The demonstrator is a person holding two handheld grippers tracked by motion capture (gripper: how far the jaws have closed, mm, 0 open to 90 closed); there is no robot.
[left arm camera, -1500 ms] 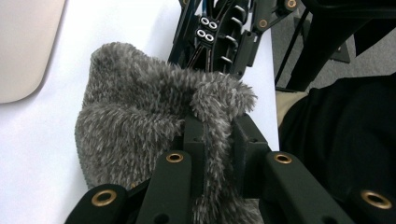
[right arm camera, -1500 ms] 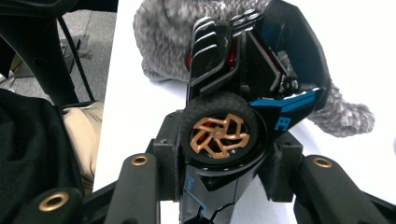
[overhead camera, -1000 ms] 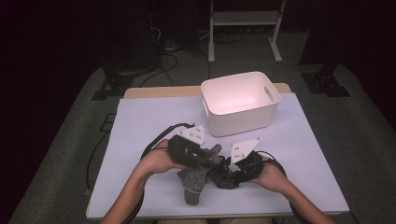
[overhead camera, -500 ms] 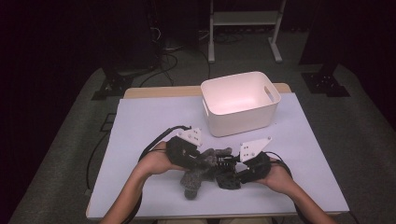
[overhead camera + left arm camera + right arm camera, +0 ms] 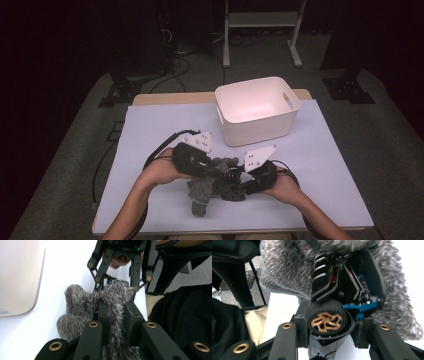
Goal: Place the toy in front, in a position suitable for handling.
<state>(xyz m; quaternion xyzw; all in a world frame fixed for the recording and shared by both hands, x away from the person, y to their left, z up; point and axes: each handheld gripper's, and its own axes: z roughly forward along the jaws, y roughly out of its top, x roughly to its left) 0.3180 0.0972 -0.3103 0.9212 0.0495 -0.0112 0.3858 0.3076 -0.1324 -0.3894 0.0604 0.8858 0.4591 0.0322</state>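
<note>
Near the front edge of the table [image 5: 150, 130], a fuzzy grey sock [image 5: 82, 305] was pinched in the closed jaws of the left gripper [image 5: 117, 322], while a toy car [image 5: 337, 297] was clamped at its wheel by the right gripper [image 5: 329, 332]. The step was judged to be working car and sock together or apart; which could not be told. A steady pull or push between the hands seemed called for next, with the white bin [image 5: 257, 110] just beyond

White bin [image 5: 257, 110] blocks far centre-right of the surface [image 5: 150, 130]. Left half, far-left corner and right edge lie bare, open to pass. Near centre crowded: both grippers meet over grey fuzzy cloth [image 5: 202, 190] and black toy car [image 5: 231, 187].
</note>
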